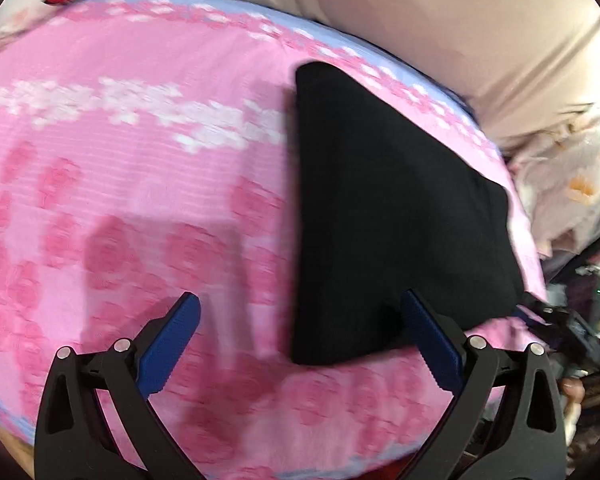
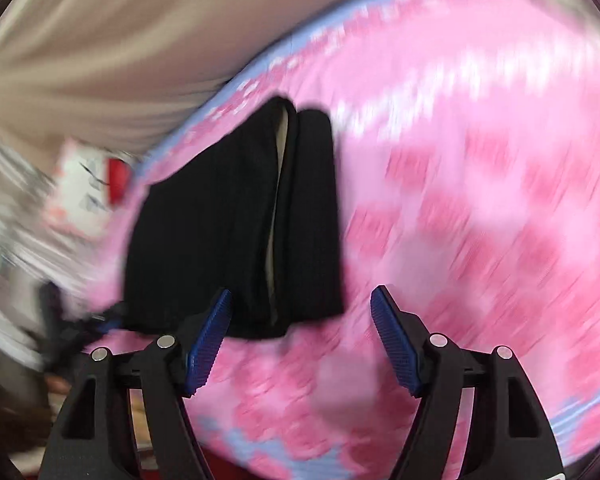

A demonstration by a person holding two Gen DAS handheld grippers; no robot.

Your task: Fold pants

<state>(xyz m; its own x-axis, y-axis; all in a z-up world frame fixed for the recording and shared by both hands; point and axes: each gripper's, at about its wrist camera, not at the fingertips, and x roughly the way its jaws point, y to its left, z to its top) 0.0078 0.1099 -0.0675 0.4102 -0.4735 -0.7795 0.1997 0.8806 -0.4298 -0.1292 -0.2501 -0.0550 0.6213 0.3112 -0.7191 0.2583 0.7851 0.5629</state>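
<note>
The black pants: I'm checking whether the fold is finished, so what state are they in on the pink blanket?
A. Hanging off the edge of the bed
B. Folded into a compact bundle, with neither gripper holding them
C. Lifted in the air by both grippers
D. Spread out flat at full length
B: the black pants lie as a layered bundle on the pink blanket, and the left gripper and right gripper both stand open, gripping nothing.

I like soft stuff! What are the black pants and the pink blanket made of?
The black pants look like a matte knit, maybe cotton: faint ribbing, no shine, a pale lining at the fold. The pink blanket seems a woven textured cotton: fine ridged lines across its flower pattern. Blur leaves both unsure.
</note>
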